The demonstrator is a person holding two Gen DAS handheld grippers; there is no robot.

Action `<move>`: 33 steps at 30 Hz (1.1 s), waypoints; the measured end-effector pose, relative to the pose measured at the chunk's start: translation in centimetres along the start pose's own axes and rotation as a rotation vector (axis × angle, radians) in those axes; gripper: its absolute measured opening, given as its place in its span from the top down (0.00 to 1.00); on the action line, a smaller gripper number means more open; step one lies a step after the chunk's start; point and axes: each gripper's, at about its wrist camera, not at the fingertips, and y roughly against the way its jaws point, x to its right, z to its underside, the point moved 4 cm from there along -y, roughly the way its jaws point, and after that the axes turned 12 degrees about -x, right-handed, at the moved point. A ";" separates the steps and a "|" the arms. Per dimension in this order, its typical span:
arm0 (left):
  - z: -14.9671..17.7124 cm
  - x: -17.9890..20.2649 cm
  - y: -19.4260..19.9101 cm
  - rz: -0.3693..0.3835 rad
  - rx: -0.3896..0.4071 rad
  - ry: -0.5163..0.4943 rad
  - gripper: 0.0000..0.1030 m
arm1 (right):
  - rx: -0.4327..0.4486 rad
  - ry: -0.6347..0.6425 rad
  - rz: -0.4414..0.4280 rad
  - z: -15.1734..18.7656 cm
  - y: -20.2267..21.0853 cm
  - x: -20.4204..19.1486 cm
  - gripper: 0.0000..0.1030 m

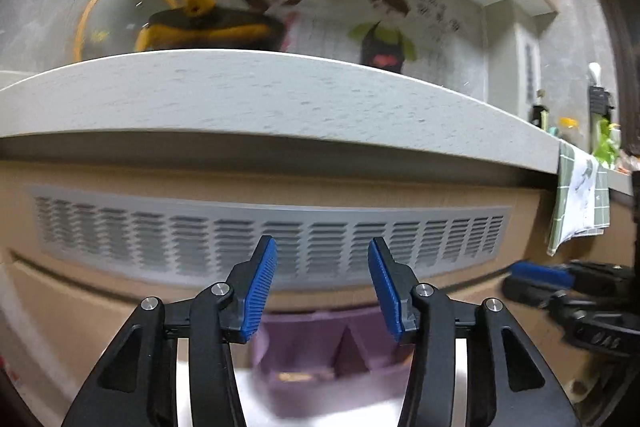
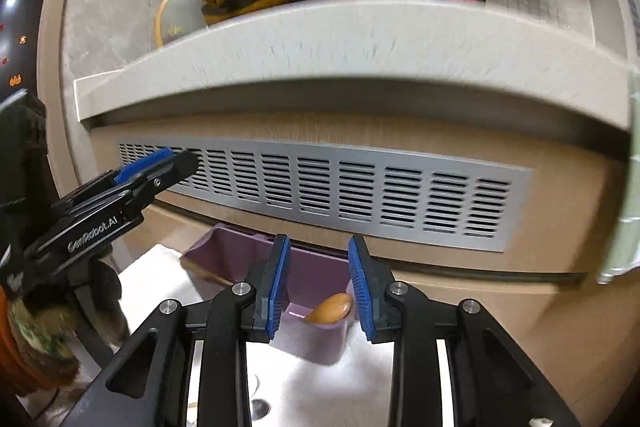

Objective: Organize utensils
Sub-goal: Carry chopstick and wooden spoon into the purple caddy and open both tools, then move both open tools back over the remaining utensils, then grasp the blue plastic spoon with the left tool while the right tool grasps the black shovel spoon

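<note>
The right gripper [image 2: 318,285] hangs with jaws apart and empty above a purple bin [image 2: 244,255]. A wooden spoon [image 2: 330,309] rests in the bin, below the vent [image 2: 360,187].

ahead: vent panel [image 2: 320,187] blocks | above: countertop edge [image 2: 360,67] overhangs | below: purple organizer [image 2: 240,255] open-topped

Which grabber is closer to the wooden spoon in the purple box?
Probably the right gripper: its open blue pads frame the brown wooden spoon leaning in the purple plastic utensil box. The left gripper, also open, faces the box without any spoon between its fingers.
</note>
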 end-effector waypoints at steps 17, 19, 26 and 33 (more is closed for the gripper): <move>17.0 -3.9 8.5 -0.018 -0.410 0.016 0.50 | -0.411 0.202 -0.163 15.4 0.4 -9.4 0.73; 18.2 -4.8 8.8 -0.009 -0.440 0.042 0.50 | -0.444 0.184 -0.191 16.6 0.3 -9.8 0.73; 19.7 -6.6 8.8 0.025 -0.487 0.120 0.50 | -0.530 0.185 -0.134 19.2 -2.7 -11.6 0.79; 20.5 -6.1 7.5 0.091 -0.555 0.109 0.50 | -0.507 0.152 -0.097 17.8 -4.9 -11.2 0.94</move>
